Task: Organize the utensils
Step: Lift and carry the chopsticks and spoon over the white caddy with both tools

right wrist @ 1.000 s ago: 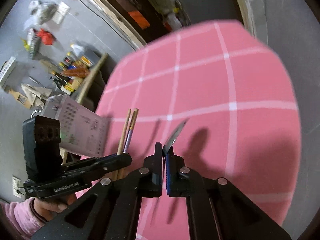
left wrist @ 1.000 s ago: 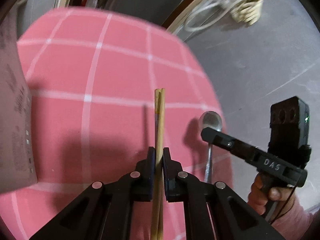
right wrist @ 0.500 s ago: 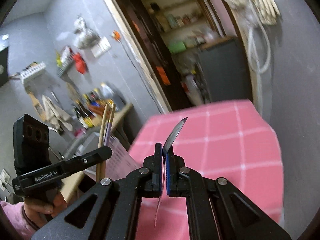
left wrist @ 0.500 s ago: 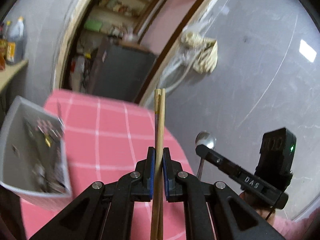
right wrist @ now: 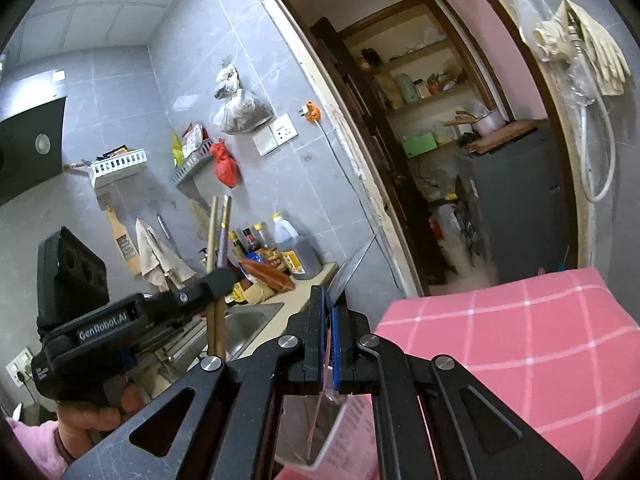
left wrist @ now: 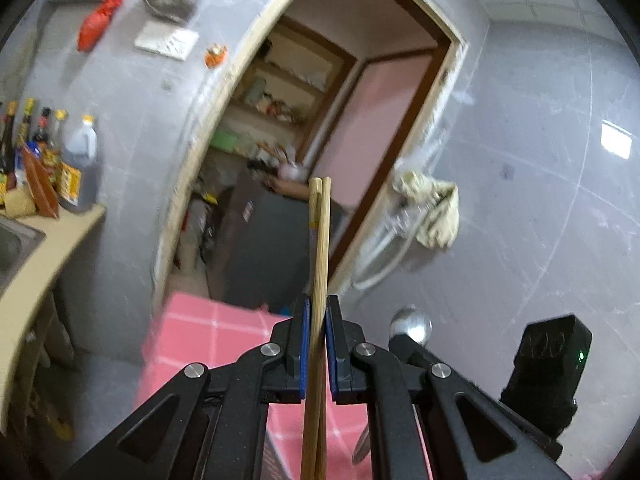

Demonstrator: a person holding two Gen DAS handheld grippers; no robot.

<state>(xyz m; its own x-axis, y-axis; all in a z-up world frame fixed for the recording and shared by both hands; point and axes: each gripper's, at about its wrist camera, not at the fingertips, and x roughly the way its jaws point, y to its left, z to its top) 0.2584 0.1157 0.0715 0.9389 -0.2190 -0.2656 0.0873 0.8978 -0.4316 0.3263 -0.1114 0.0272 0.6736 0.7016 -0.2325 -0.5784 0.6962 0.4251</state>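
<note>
Your left gripper (left wrist: pixel 317 340) was clamped tight on a pair of wooden chopsticks (left wrist: pixel 319 248), the blue pads pressing them side by side so that they ran straight out past the fingertips, tips level with each other. Your right gripper (right wrist: pixel 327 334) was likewise pinched shut, on the thin handle of a metal spoon (left wrist: pixel 411 322); its own camera showed the spoon edge-on as a bright sliver above the jaws, and the left view showed the round bowl beside your chopsticks. Both tools hung in the air above the pink checked tablecloth (right wrist: pixel 520 344), pointing toward the doorway. Just under the right jaws sat the pale container (right wrist: pixel 348 428), which I judged to be the holder for the utensils.

To do this well, you needed to tip each gripper downward over the container first, one hand at a time. With the chopsticks gripped low and most of their length free, they could swing, so a slow descent and a late release seemed wise.
</note>
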